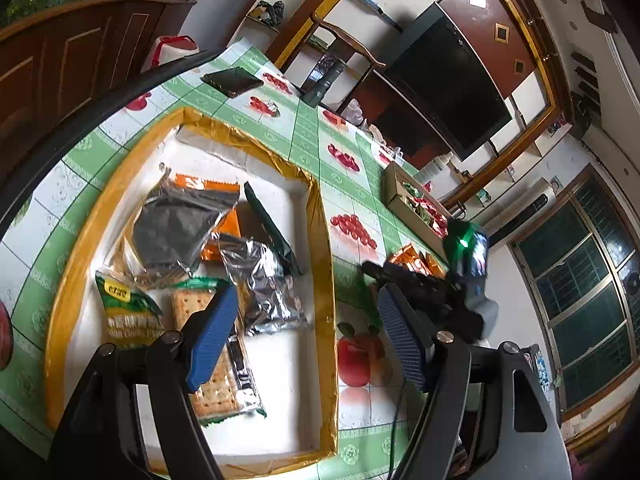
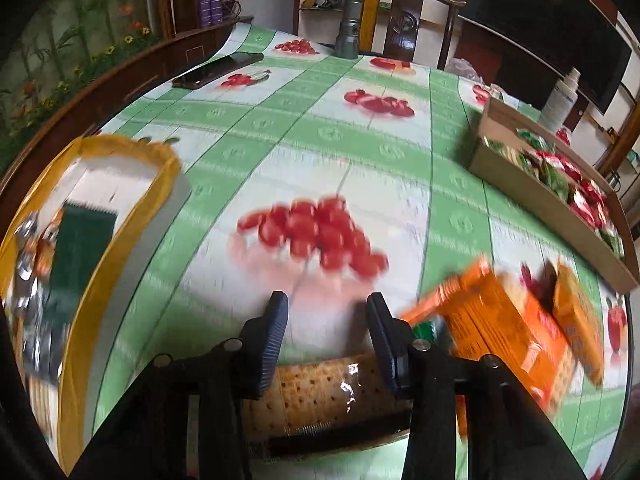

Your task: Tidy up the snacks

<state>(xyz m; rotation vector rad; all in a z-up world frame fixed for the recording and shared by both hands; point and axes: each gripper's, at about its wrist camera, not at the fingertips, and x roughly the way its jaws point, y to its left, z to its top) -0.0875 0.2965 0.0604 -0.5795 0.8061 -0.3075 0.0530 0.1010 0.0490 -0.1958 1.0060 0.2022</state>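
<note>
Our right gripper (image 2: 326,320) grips a clear-wrapped cracker pack (image 2: 324,384), its long axis lying crosswise between the nearly shut pads. From here the gold-rimmed tray (image 2: 120,240) lies at nine o'clock. Our left gripper (image 1: 304,332) hangs open and empty over that tray's snacks, so we judge the right hand carries.

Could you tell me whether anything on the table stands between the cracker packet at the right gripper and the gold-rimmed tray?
Nothing visible does. Between the cracker packet at the right gripper and the gold-rimmed tray lies only bare tablecloth. The orange packets lie on the other side.
</note>
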